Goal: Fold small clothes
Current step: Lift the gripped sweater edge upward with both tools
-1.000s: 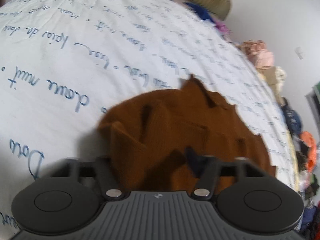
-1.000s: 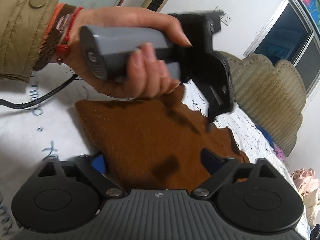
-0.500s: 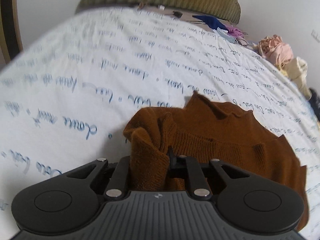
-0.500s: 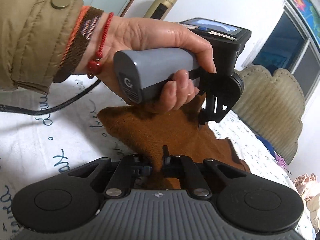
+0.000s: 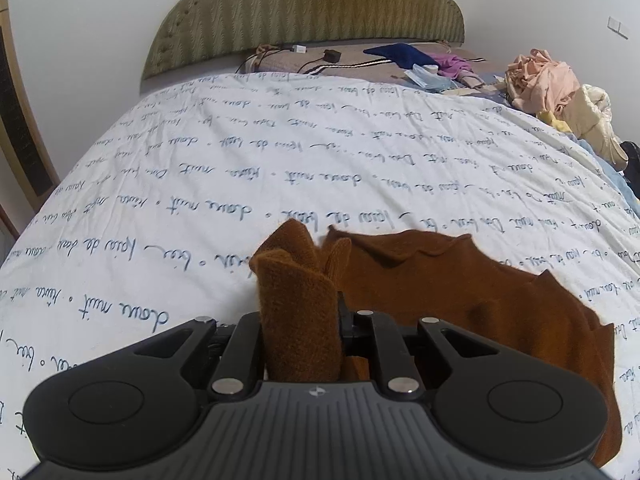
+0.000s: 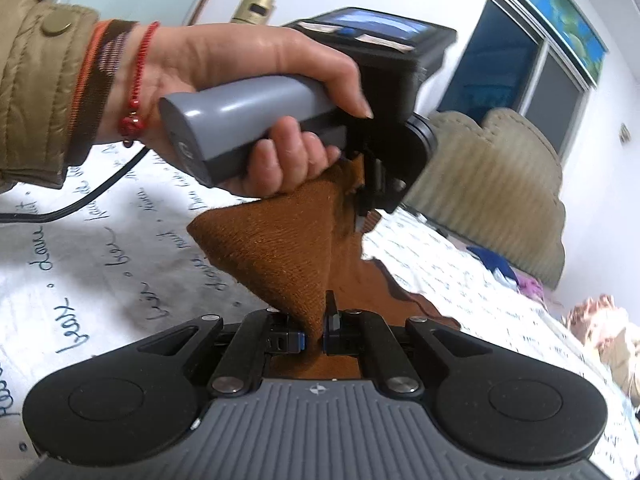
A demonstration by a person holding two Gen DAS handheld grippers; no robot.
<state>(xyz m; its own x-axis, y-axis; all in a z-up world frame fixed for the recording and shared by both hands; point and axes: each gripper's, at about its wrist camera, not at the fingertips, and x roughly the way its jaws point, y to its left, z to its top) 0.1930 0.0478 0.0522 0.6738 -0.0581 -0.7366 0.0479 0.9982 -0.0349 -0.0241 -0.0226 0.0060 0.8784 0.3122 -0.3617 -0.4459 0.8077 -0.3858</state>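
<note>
Between my right gripper (image 6: 314, 330) pads: brown knit garment (image 6: 288, 248), clamped tight on one corner. Left gripper (image 5: 300, 320) also clamped, on a thick bunched fold of the same knit at lower centre of its frame. My left hand (image 6: 240, 92) sits at upper left of the right view. Rest of the garment trails across the white bedsheet (image 5: 280, 152) toward lower right. Progress: edge is lifted, no fold laid yet. Fold-over and flattening remain.

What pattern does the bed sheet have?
The bed sheet is white with lines of blue handwriting; the left wrist view shows it best.
</note>
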